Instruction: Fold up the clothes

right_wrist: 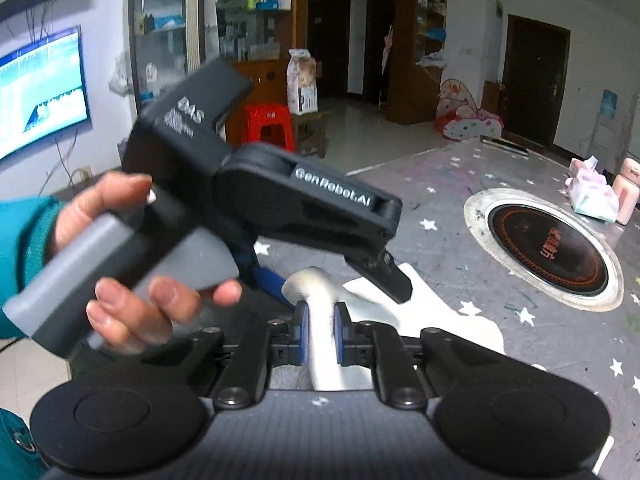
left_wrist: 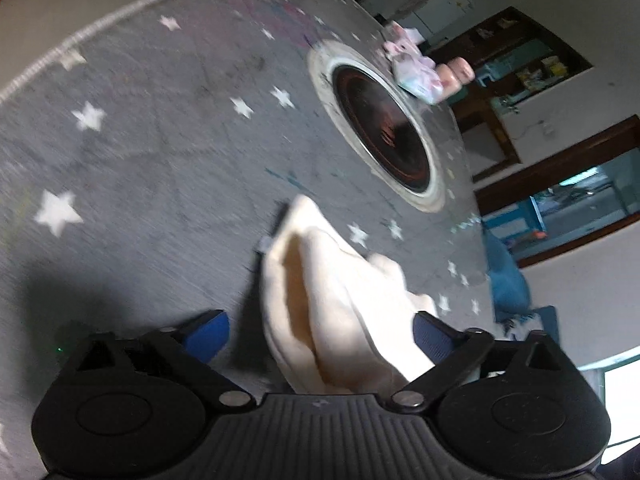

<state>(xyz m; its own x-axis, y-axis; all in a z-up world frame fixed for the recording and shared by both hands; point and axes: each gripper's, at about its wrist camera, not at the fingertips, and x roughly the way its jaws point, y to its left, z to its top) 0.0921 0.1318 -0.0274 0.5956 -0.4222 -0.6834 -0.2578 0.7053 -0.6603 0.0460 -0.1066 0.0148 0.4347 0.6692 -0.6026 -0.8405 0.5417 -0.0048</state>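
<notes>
A cream garment (left_wrist: 340, 300) lies bunched on the grey star-print table cover (left_wrist: 140, 160). My left gripper (left_wrist: 320, 332) stands open over it. The cloth rises between the blue pads, the left pad (left_wrist: 208, 332) is well clear of it, and the right pad is at its edge. In the right wrist view my right gripper (right_wrist: 320, 330) is shut on a raised fold of the cream garment (right_wrist: 316, 284), with both pads pressed on it. A hand (right_wrist: 120, 216) in a teal sleeve holds the left tool just above and in front of that fold.
A round dark hotplate (right_wrist: 548, 248) is set into the table to the right; it also shows in the left wrist view as the hotplate (left_wrist: 384, 128). A pink tissue pack (right_wrist: 592, 192) and a pink bottle (right_wrist: 628, 192) stand behind it. A red stool (right_wrist: 268, 124) is on the floor beyond the table edge.
</notes>
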